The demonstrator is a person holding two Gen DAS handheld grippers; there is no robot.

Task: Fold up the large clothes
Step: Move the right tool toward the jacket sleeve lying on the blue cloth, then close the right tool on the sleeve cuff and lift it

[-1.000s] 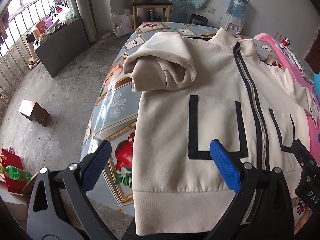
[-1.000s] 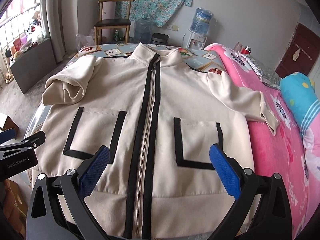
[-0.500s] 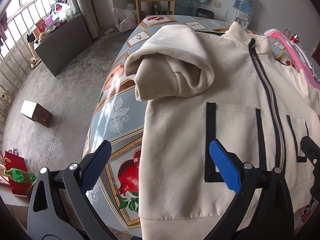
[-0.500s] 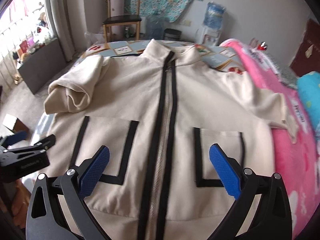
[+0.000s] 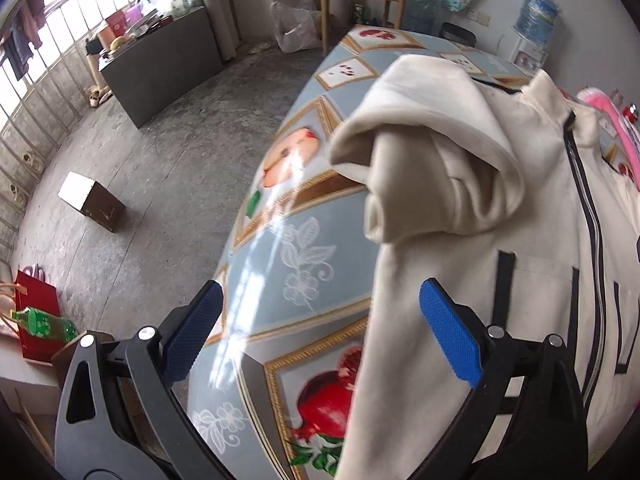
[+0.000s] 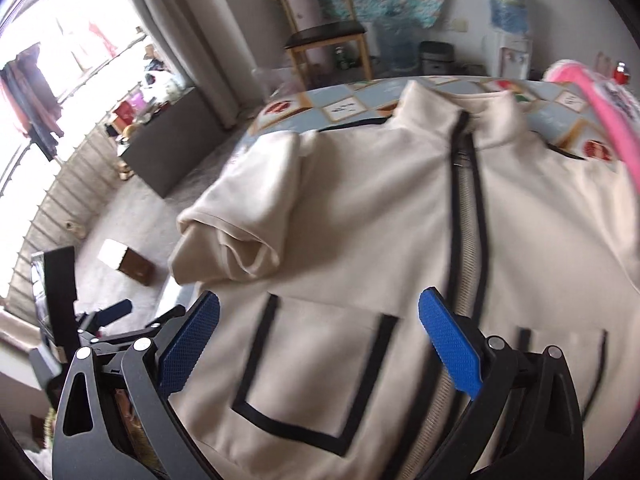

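A cream zip-up jacket [image 6: 360, 248] with black trim lies face up on the patterned table, zipper [image 6: 464, 216] closed. Its left sleeve [image 5: 424, 184] is bunched and folded back near the shoulder, also seen as the bunched sleeve [image 6: 232, 240] from the right wrist. My left gripper [image 5: 320, 332] hovers open over the jacket's left edge and the tablecloth [image 5: 288, 248], holding nothing. My right gripper [image 6: 320, 340] is open above the jacket's left pocket [image 6: 320, 372], empty. The left gripper [image 6: 108, 320] shows at the lower left of the right wrist view.
The table edge drops to a concrete floor [image 5: 140, 184] on the left, where a small brown box [image 5: 92, 202] sits. A wooden chair [image 6: 324, 40], a grey cabinet [image 5: 160, 64] and a water dispenser [image 5: 532, 28] stand further back. Pink bedding [image 6: 600, 92] borders the right.
Both grippers have swung left and forward. The left one now looks over the table's left edge and the bunched sleeve; the right one moved from the zipper to over the left pocket.
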